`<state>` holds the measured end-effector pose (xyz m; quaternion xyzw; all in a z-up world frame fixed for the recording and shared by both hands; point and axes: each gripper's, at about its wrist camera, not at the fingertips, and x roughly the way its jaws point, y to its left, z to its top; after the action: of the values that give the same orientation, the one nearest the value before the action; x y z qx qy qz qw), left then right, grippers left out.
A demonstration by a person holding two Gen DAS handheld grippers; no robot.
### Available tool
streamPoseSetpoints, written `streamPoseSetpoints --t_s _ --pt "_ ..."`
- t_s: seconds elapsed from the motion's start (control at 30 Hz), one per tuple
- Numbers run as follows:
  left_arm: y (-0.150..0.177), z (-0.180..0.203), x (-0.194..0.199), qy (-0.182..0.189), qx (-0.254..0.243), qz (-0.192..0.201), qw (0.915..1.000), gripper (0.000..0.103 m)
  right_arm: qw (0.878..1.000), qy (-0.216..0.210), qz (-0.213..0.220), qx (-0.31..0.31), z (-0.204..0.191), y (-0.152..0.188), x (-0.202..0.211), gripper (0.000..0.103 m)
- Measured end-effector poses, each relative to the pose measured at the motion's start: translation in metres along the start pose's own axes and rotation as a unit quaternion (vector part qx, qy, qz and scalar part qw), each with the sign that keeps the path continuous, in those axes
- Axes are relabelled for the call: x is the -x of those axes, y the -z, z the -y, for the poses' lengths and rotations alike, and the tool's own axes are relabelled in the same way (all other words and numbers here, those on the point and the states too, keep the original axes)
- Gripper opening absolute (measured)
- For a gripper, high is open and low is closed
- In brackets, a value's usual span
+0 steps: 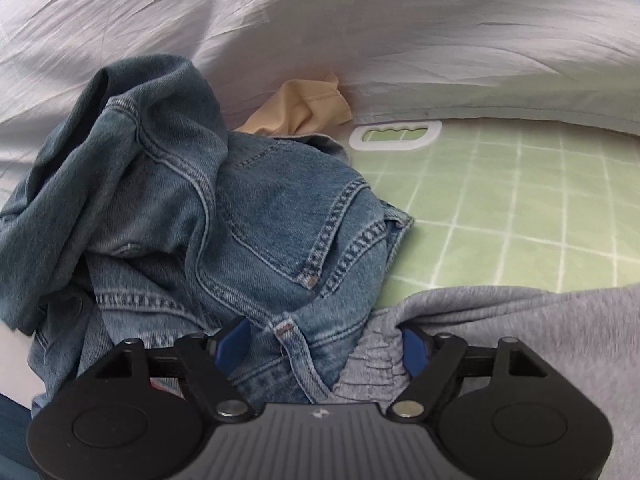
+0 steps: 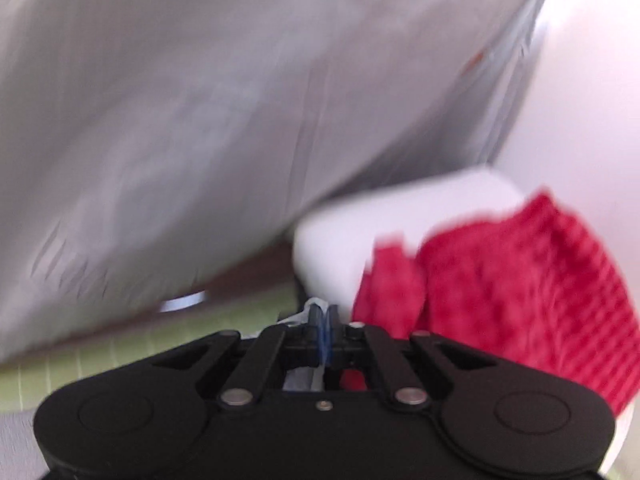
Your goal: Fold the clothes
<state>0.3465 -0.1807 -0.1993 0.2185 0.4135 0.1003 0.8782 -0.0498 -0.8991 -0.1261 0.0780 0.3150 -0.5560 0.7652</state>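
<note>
Left gripper (image 1: pixel 324 344): jaws wide, straddling the seam where jeans (image 1: pixel 248 216) meet grey garment (image 1: pixel 500 340); neither is pinched.
Right gripper (image 2: pixel 323 320): jaws narrow, blue pads nearly touching, white fabric (image 2: pixel 400 232) showing between them; view blurred, grip judged, not certain.
Red knit (image 2: pixel 520 280): at 2 o'clock of the right jaws.
Jeans: crumpled heap from 12 to 9 o'clock of the left jaws, on green mat (image 1: pixel 500 200).
Advice: take one garment only, by an edge.
Sheet (image 1: pixel 320 20): beyond, at 12 o'clock.
</note>
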Motion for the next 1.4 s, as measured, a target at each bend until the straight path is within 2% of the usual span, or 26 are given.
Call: streamPoseSetpoints --t_s 0.07,0.13,0.17,0.2,0.27,0.47,0.57,0.73,0.83,0.9,1.13,1.23,1.33,1.37,1.4 --pt "-0.005 -0.001 -0.005 -0.007 0.005 -0.003 1.0 0.081 1.0 -0.002 0.01 0.004 -0.002 -0.013 -0.007 0.002" --pt "-0.009 -0.002 -0.009 -0.015 0.01 -0.006 0.9998 0.082 1.0 -0.006 0.01 0.008 -0.006 -0.021 -0.013 0.029" --pt "-0.011 -0.002 -0.012 -0.018 0.013 -0.007 0.9997 0.082 1.0 -0.009 0.007 0.006 -0.007 -0.019 -0.012 0.051" --pt "-0.014 -0.003 -0.014 -0.022 0.015 -0.009 0.9996 0.082 1.0 -0.014 0.004 0.001 -0.007 -0.015 -0.01 0.055" --pt "-0.017 -0.005 -0.017 -0.021 0.027 -0.015 0.9993 0.082 0.999 -0.029 0.001 -0.026 -0.003 0.002 0.003 0.055" --pt "-0.017 -0.011 -0.004 -0.005 0.04 -0.018 0.999 0.081 0.99 -0.061 -0.077 -0.098 0.006 0.079 0.029 0.055" --pt "-0.017 -0.014 0.009 0.004 0.048 -0.011 0.9988 0.081 0.987 -0.073 -0.109 -0.093 -0.004 0.109 0.034 0.055" --pt "-0.014 -0.014 0.034 0.024 0.048 0.002 0.9986 0.081 0.983 -0.093 -0.13 -0.093 -0.026 0.129 0.036 0.05" --pt "-0.009 -0.01 0.048 0.038 0.039 0.007 0.9985 0.081 0.983 -0.094 -0.131 -0.088 -0.032 0.133 0.037 0.033" --pt "-0.005 -0.007 0.057 0.047 0.033 0.009 0.9983 0.081 0.985 -0.096 -0.123 -0.075 -0.035 0.134 0.041 0.003" --pt "0.022 0.01 0.055 0.06 0.005 -0.026 0.9979 0.081 0.992 -0.068 -0.093 -0.06 -0.003 0.139 0.072 0.003" --pt "0.033 0.012 0.051 0.058 0.003 -0.039 0.9975 0.082 0.992 -0.066 -0.104 -0.038 0.013 0.149 0.079 0.003" --pt "0.035 0.007 0.049 0.055 0.011 -0.035 0.9978 0.082 0.993 -0.059 -0.1 -0.001 0.018 0.157 0.085 0.015" --pt "0.034 0.007 0.048 0.054 0.013 -0.037 0.9978 0.082 0.995 -0.054 -0.089 0.007 0.018 0.156 0.088 0.023" --pt "0.033 0.006 0.047 0.051 0.014 -0.037 0.9979 0.082 0.995 -0.053 -0.079 0.013 0.017 0.155 0.09 0.027"
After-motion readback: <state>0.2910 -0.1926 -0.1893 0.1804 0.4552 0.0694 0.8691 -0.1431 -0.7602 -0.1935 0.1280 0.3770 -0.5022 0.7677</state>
